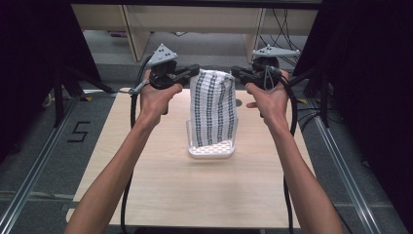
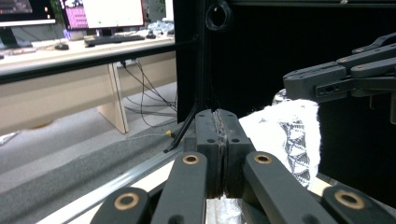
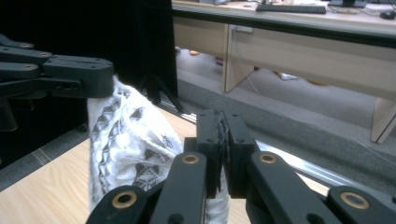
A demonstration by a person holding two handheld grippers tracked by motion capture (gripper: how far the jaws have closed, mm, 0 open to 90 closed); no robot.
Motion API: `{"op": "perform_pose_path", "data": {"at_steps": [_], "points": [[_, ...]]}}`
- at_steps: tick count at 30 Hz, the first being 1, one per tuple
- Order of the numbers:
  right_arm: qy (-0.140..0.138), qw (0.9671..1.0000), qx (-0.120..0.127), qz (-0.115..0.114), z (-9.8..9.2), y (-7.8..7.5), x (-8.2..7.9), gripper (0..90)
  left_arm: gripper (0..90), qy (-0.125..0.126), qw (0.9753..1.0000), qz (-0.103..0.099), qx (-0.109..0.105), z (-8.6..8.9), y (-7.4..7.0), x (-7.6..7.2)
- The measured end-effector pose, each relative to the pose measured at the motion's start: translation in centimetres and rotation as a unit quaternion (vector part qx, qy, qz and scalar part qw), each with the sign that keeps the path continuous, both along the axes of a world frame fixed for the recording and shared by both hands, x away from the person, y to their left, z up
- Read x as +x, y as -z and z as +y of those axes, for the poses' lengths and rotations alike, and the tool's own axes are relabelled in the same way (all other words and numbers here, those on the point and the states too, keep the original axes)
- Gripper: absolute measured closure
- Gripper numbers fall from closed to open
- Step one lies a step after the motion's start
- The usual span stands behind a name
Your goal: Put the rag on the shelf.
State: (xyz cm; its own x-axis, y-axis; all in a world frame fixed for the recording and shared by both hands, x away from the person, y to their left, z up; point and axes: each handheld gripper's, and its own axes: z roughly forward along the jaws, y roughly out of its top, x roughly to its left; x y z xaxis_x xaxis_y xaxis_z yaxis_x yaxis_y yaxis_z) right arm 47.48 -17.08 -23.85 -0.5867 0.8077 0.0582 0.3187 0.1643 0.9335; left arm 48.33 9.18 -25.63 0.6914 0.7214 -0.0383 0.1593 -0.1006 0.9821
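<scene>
The left claw [image 1: 194, 71] is clenched on the top left corner of a white cloth with black patterned stripes [image 1: 213, 109]; in the left gripper view its two black jaws press flat together with a thin edge of fabric caught in the seam, and the cloth [image 2: 289, 135] bunches out just beyond them. The right claw [image 1: 236, 73] is likewise clenched on the cloth's top right corner; in the right gripper view its jaws are closed on a strip of the cloth [image 3: 135, 149] that hangs down between them.

Between the two claws the cloth is lifted and hangs down as a tall panel, its upper edge sagging slightly. Its lower end reaches into a white perforated basket [image 1: 210, 150] that sits on the counter [image 1: 160, 185], a light wooden top, roughly at the middle of its far half. The cloth's bottom rests in or against the basket; how much lies inside I cannot tell.

Each claw is held in a hand, forearms coming in from the near edge of the counter, and a black cable trails from each gripper. A grey three-cornered plate [image 1: 161, 53] tops the left gripper. Beyond the counter lie grey floor, metal rails, and desks [image 2: 70, 56] with monitors and a keyboard [image 3: 289, 8].
</scene>
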Motion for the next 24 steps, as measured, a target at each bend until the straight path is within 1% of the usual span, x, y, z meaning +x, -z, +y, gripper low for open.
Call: {"op": "perform_pose_path", "data": {"at_steps": [1, 3, 4, 6, 8, 9, 12, 15, 16, 17, 19, 20, 21, 24], "points": [[0.0, 1.0, -0.007, -0.007, -0.1, 0.2, 0.5, 87.3, 88.3, -0.002, 1.0, 0.003, -0.001, 0.0, 0.1, 0.3], [0.008, 0.9999, 0.002, 0.009, 0.1, 0.5, 1.0, 87.3, 88.2, -0.007, 0.9999, 0.009, -0.003, 0.1, 0.5, 0.9], [0.008, 0.9999, 0.002, 0.008, 0.1, 0.7, 1.3, 87.3, 88.2, -0.009, 0.9999, 0.011, -0.002, 0.0, 0.6, 1.2], [0.012, 0.9998, 0.003, 0.013, 0.2, 1.1, 1.8, 87.3, 88.2, -0.012, 0.9998, 0.017, -0.006, 0.0, 1.0, 1.7], [0.019, 0.9997, 0.004, 0.018, 0.2, 1.5, 2.3, 87.3, 88.2, -0.013, 0.9997, 0.022, -0.005, 0.0, 1.3, 2.2], [0.021, 0.9995, 0.004, 0.024, 0.3, 1.7, 2.5, 87.3, 88.2, -0.015, 0.9996, 0.024, -0.004, -0.1, 1.4, 2.4], [0.026, 0.9992, -0.001, 0.03, 0.4, 2.3, 3.3, 87.2, 88.2, -0.017, 0.9993, 0.032, -0.002, -0.2, 2.0, 3.1], [0.029, 0.9989, -0.004, 0.038, 0.4, 2.8, 3.9, 87.2, 88.0, -0.02, 0.9988, 0.045, -0.008, -0.3, 2.5, 3.8], [0.033, 0.9986, -0.004, 0.04, 0.5, 2.9, 4.0, 87.2, 88.1, -0.021, 0.9986, 0.047, -0.007, -0.3, 2.7, 4.0], [0.034, 0.9983, -0.002, 0.047, 0.5, 3.1, 4.1, 87.2, 88.0, -0.023, 0.9985, 0.05, -0.007, -0.3, 2.9, 4.1], [0.037, 0.998, -0.004, 0.051, 0.7, 3.5, 4.4, 87.2, 87.9, -0.024, 0.9981, 0.056, -0.007, -0.3, 3.4, 4.4], [0.033, 0.9982, -0.006, 0.05, 0.7, 3.7, 4.6, 87.2, 87.9, -0.025, 0.9979, 0.059, -0.004, -0.3, 3.6, 4.6], [0.036, 0.9977, -0.006, 0.058, 0.8, 4.0, 4.7, 87.2, 87.8, -0.026, 0.9977, 0.063, -0.006, -0.3, 3.8, 4.7], [0.038, 0.997, -0.006, 0.067, 0.8, 4.9, 5.1, 87.0, 87.7, -0.027, 0.997, 0.072, -0.003, -0.3, 4.4, 5.1]]}}
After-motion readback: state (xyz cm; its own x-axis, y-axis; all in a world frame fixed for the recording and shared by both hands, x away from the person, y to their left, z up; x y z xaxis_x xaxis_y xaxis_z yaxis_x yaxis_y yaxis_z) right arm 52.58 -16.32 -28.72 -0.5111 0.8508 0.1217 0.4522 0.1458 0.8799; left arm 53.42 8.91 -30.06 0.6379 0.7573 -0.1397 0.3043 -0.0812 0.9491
